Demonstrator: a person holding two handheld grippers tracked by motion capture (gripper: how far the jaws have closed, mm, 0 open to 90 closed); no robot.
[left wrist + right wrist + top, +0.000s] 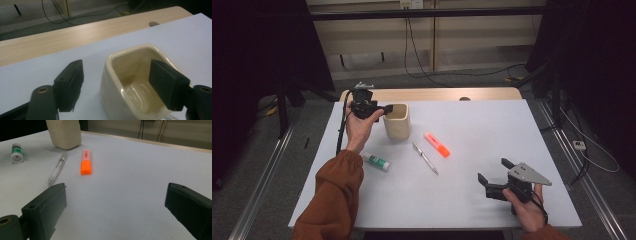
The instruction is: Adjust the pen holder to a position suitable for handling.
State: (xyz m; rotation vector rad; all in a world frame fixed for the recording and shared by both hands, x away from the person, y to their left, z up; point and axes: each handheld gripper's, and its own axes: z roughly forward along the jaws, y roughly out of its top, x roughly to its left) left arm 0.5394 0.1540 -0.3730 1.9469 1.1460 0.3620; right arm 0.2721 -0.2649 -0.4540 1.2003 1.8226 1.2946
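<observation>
The cup (397,121) is cream, glossy inside. The highlighter (437,144) is orange with a paler pink body. The pen (425,158) is silvery and clear. The small tube (376,162) is white with green markings. The worktop (472,130) is white with a pale wood strip along its far edge. Both claws are black; the sleeve (334,200) is rust-brown.

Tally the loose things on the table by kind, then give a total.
Cup: 1
Pen: 1
Highlighter: 1
Glue stick: 1
Total: 4
</observation>
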